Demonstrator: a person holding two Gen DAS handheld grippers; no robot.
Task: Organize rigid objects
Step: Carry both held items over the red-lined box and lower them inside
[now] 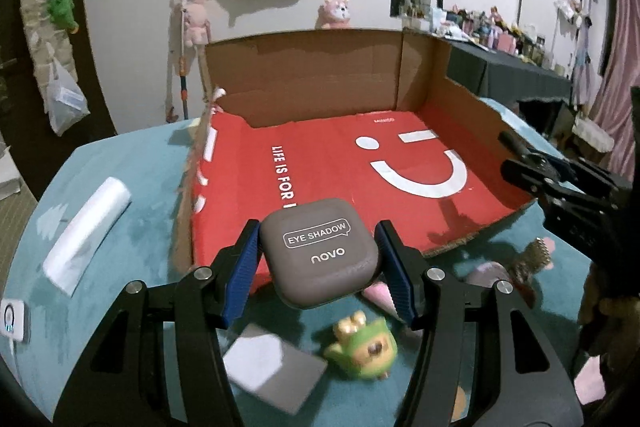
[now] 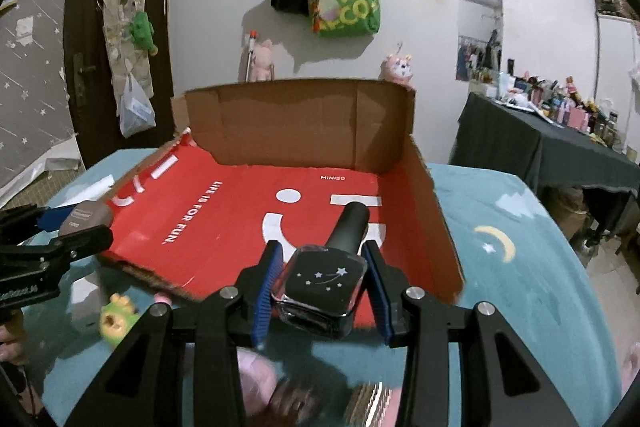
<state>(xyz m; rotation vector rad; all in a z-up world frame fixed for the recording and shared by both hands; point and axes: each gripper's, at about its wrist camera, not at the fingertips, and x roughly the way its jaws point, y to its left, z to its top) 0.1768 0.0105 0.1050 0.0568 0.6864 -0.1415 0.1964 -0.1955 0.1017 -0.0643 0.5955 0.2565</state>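
Note:
My left gripper (image 1: 318, 251) is shut on a grey square eye shadow case (image 1: 320, 253), held above the near edge of an open cardboard box (image 1: 320, 75) with a red printed floor. My right gripper (image 2: 322, 275) is shut on a black nail polish bottle (image 2: 324, 285) with a star print and a long black cap, also over the box's near edge. In the left wrist view the right gripper (image 1: 560, 183) shows at the far right. In the right wrist view the left gripper (image 2: 60, 231) and the case (image 2: 86, 217) show at the far left.
On the teal tabletop (image 1: 120, 167) before the box lie a green toy figure (image 1: 366, 347), a grey square card (image 1: 274, 367), pink items (image 1: 496, 273) and a white roll (image 1: 88, 223). A dark cluttered table (image 2: 560, 143) stands at the right. Bags hang on the wall behind.

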